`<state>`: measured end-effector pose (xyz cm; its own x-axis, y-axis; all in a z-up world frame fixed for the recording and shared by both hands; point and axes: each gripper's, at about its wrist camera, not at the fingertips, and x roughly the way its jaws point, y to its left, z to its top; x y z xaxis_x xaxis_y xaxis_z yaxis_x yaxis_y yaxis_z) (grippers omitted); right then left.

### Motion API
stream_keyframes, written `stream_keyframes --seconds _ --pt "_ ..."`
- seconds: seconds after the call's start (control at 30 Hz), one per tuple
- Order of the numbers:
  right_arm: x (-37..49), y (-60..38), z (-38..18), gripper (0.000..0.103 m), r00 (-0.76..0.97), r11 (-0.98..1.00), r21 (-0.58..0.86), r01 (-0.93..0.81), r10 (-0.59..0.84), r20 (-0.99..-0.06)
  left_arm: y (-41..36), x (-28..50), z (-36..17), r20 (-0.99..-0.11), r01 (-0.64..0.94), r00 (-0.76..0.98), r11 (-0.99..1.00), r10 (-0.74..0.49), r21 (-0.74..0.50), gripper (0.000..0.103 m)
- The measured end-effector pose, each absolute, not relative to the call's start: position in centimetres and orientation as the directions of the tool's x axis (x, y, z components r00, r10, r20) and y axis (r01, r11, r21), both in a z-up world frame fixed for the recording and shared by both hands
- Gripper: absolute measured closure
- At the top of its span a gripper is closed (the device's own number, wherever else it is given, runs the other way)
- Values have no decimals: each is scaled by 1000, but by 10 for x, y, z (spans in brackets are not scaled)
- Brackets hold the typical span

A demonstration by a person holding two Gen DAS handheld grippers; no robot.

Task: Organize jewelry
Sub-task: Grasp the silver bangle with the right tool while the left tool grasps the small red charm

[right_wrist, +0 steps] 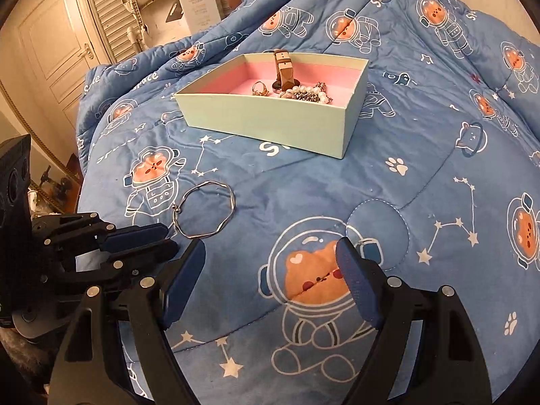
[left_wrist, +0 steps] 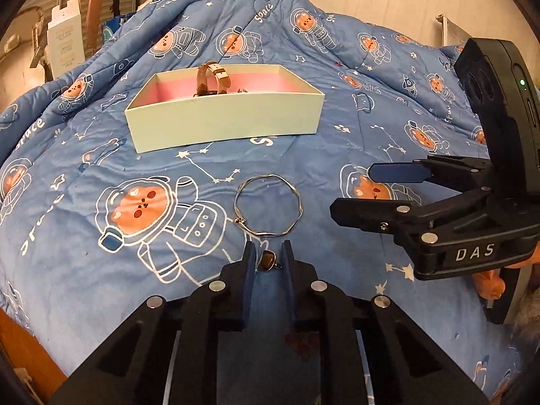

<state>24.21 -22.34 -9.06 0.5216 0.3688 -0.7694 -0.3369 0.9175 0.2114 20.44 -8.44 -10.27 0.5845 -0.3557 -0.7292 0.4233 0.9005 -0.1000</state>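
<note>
A pale green box with a pink lining sits on the blue quilt; in the right wrist view the box holds a tan-strap watch, a gold ring and a pearl bracelet. A thin silver bangle lies on the quilt just beyond my left gripper, and shows in the right wrist view. A brown-stone ring sits between the left fingers, which are narrowed around it; contact is unclear. My right gripper is open and empty, right of the bangle; it also shows in the left wrist view.
The quilt with astronaut bear prints covers the whole work surface and rises in folds behind the box. A white carton and louvred doors stand at the far left. A wooden edge shows lower left.
</note>
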Motion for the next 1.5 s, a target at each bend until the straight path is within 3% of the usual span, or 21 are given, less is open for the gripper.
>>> stream_keyframes --seconds 0.5,0.77,1.03,1.13,1.23,1.27,1.5 --pt "253 -173 -101 30 475 873 162 -461 397 -785 -49 197 -94 -708 338 602 921 -369 -193 91" --pt "259 -162 -103 52 478 865 129 -485 386 -789 -48 197 -96 -709 334 599 921 -372 -200 91" --pt "257 -163 -103 68 486 864 129 -487 390 -782 -48 197 -97 -712 334 596 921 -370 -200 91" --pt "258 -165 -103 65 485 864 132 -487 393 -781 -48 197 -97 -714 334 595 922 -369 -197 91" --pt "259 -167 -103 34 496 874 125 -470 378 -782 -47 197 -97 -715 333 594 922 -368 -198 91" --pt "258 -168 -102 29 510 880 113 -462 368 -778 -47 197 -97 -715 333 594 922 -368 -198 91" --pt "260 -158 -103 31 515 862 32 -505 332 -790 -46 197 -96 -713 333 595 921 -371 -202 91"
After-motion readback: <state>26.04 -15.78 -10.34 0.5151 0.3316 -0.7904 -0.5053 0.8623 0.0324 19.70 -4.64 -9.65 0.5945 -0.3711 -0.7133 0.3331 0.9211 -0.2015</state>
